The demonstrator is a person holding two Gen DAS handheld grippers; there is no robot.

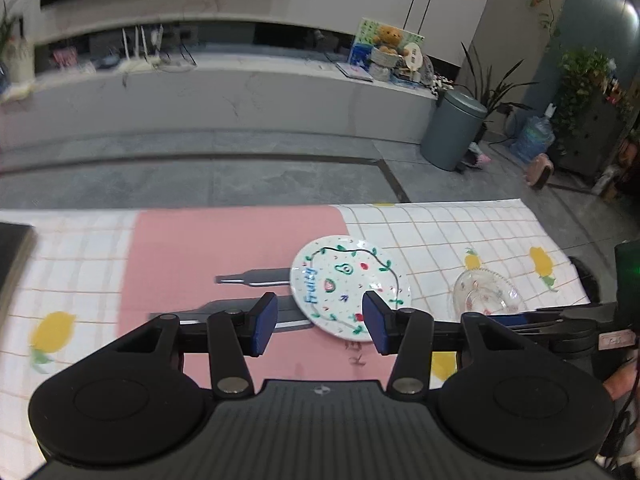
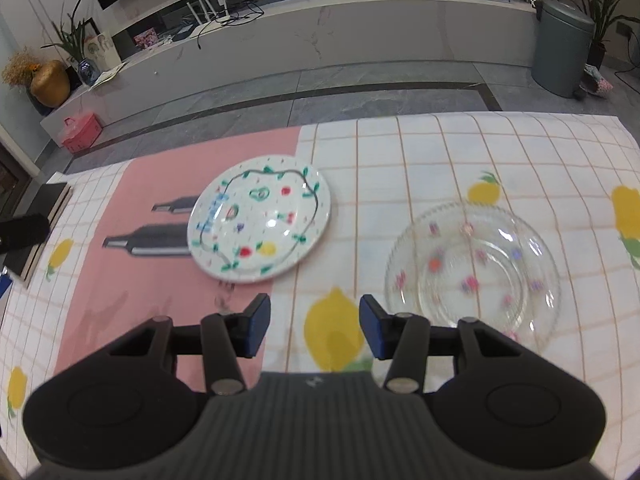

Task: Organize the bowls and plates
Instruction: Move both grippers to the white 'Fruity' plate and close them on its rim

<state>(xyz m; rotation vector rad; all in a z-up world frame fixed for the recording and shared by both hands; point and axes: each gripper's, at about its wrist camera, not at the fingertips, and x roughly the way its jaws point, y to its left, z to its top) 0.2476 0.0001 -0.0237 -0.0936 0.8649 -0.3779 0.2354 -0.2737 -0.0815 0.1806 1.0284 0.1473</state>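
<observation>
Checked cloth covers your tabletop (image 2: 440, 152). White painted plate (image 2: 260, 220) and glass plate (image 2: 472, 264) lie flat, apart, neither stacked yet. Your left claw (image 1: 320, 320) and right claw (image 2: 314, 326) both hover with jaws apart, nothing between them, probably lining up for rim grasps.

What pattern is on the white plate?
Painted fruits, a green leafy vine and blue lettering on the white plate; clearest from the right wrist.

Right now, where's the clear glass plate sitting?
In the right wrist view the clear glass plate lies flat on the checked tablecloth, right of the white fruit-painted plate and apart from it, just beyond the right gripper.
</observation>
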